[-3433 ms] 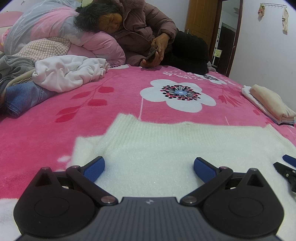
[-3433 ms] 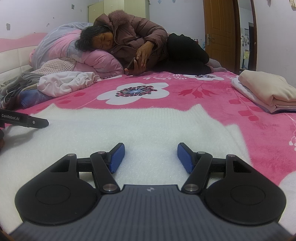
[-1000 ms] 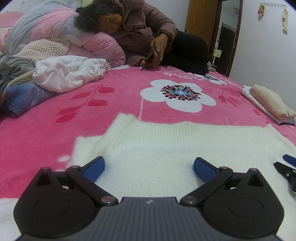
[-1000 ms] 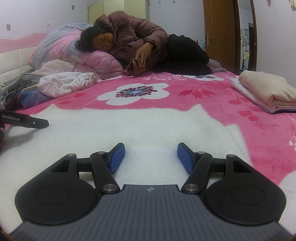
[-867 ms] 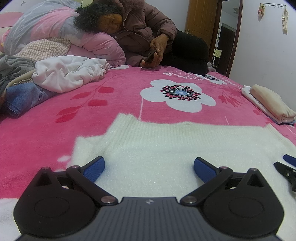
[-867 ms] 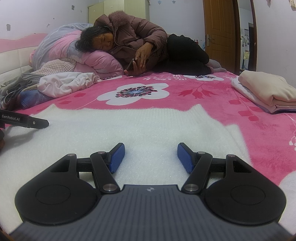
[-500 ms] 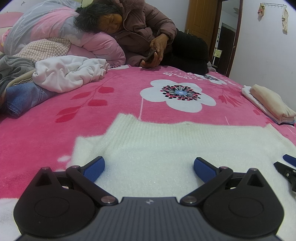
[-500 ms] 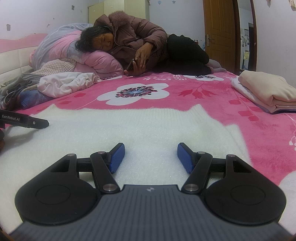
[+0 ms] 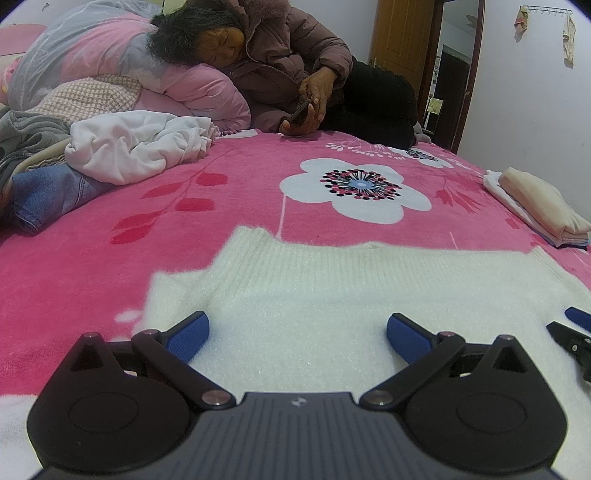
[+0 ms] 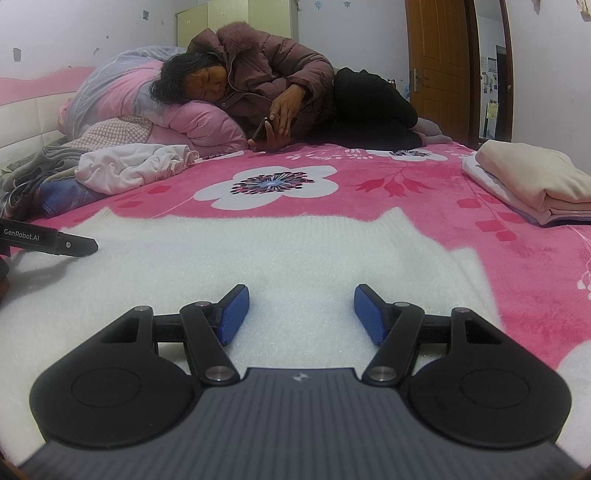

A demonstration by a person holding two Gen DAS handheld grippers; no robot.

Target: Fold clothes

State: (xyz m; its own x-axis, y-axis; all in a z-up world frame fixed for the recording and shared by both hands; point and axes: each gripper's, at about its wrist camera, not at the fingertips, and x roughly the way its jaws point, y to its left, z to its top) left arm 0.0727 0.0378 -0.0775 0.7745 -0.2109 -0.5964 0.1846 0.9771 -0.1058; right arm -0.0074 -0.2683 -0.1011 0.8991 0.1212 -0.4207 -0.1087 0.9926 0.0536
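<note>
Only the left wrist view shows the wall hooks (image 9: 546, 9) with small cloths hanging, and the white sweater's (image 9: 332, 295) left sleeve edge against the pink blanket (image 9: 92, 266). The right wrist view alone takes in the pale wardrobe (image 10: 236, 22), the padded headboard (image 10: 26, 122) and the sweater's right shoulder. That sweater, fuzzy with a ribbed hem, lies flat on the plush flowered blanket under both tools. The left gripper (image 9: 297, 334) has its blue ribbed pads spread wide, nothing between them; the right gripper (image 10: 301, 314) stands likewise parted and empty above the knit. A neat folded stack (image 10: 535, 184), cream over white, sits at the right edge. Crumpled clothes (image 9: 129, 147), white cotton and blue denim, heap at left. A person (image 10: 280, 88) in a puffy quilted coat reclines on pillows (image 9: 110, 66).
</note>
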